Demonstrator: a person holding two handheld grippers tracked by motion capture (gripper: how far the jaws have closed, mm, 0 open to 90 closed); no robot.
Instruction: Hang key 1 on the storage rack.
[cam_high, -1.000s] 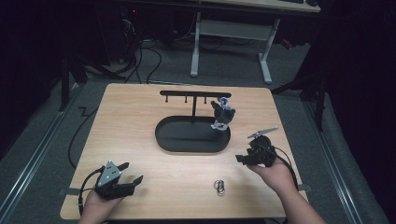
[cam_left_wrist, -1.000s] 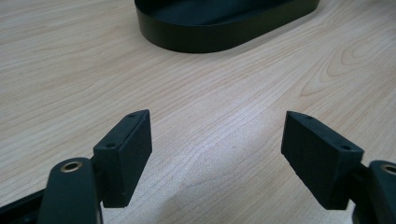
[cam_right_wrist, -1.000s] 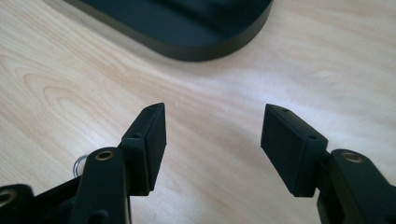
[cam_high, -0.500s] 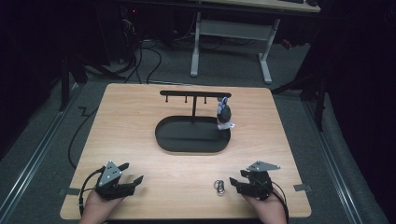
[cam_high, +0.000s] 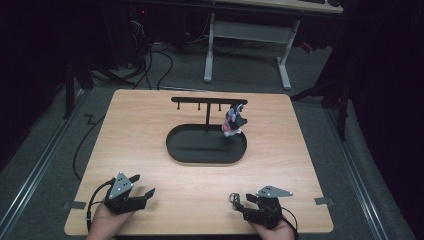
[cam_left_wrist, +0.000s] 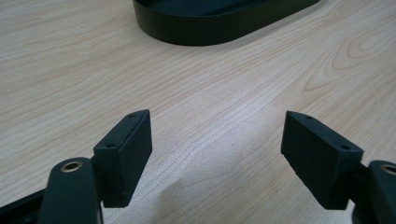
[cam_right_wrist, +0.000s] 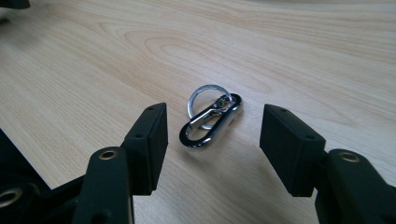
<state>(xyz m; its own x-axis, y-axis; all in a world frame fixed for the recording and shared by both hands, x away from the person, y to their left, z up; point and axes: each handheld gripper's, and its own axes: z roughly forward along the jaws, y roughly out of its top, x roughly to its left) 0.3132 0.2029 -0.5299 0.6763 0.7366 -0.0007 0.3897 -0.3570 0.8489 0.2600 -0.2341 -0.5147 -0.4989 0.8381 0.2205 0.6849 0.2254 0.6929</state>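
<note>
Your right gripper (cam_right_wrist: 212, 128) is spread wide with the carabiner keyring (cam_right_wrist: 211, 120) lying flat between its fingers, untouched; your left gripper (cam_left_wrist: 217, 156) gapes open, holding nothing

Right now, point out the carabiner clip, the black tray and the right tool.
carabiner clip (cam_right_wrist: 211, 122): right gripper view, on its oval body.
black tray (cam_high: 182, 153): high view, on its front rim.
right tool (cam_right_wrist: 212, 140): right gripper view, midway between its open tips.
</note>
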